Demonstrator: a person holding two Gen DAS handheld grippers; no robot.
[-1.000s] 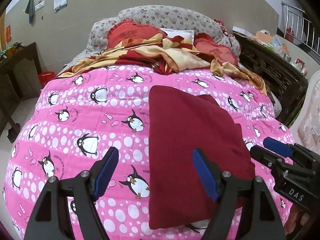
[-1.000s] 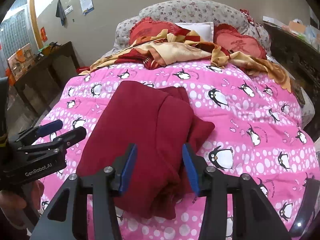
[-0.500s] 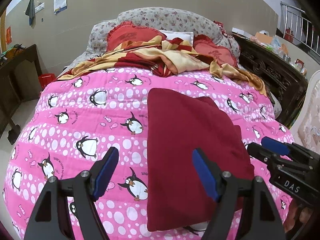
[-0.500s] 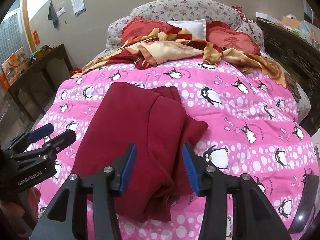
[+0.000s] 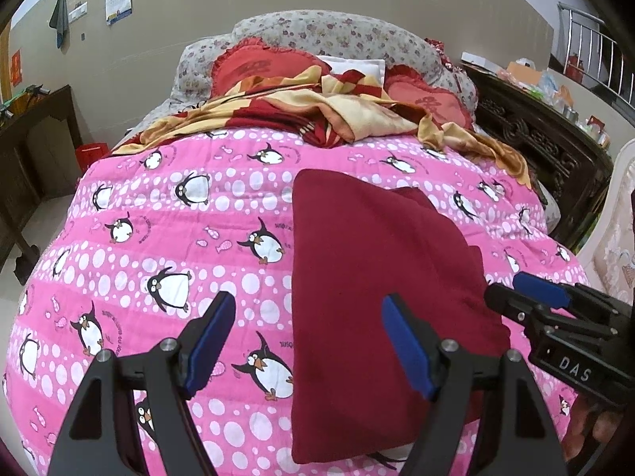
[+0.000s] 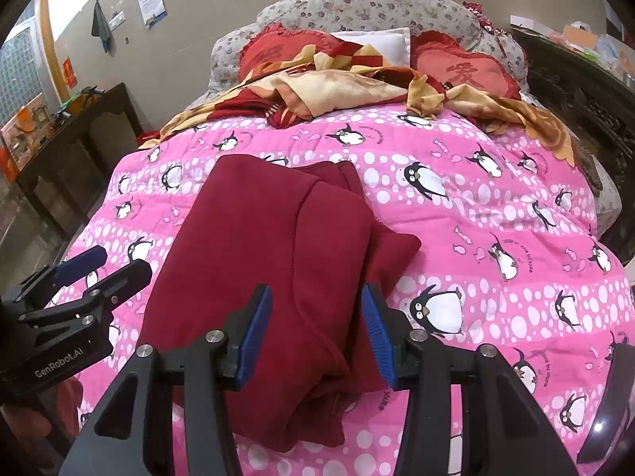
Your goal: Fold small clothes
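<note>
A: Where is the dark red garment lying?

B: Flat on the pink penguin quilt, folded into a long slab. Its far end points toward the rumpled yellow and red blanket beyond it, and its near end sits close to the quilt's front edge

A: And from the right wrist view?

B: The garment shows layers: a folded flap on top and a lower layer sticking out on the side away from the left gripper

A: How do the left gripper's jaws stand?

B: In its own view the left gripper has its blue pads wide apart with nothing between them. It hovers over the garment's long edge, one finger above the quilt, the other above the red cloth

A: The right gripper?

B: The right gripper is also parted, less widely, and clamps nothing. It hangs above the garment's near end. Seen from the left wrist, the right gripper is just beside the garment's other long edge, with fingertips of a hand under its body
</note>
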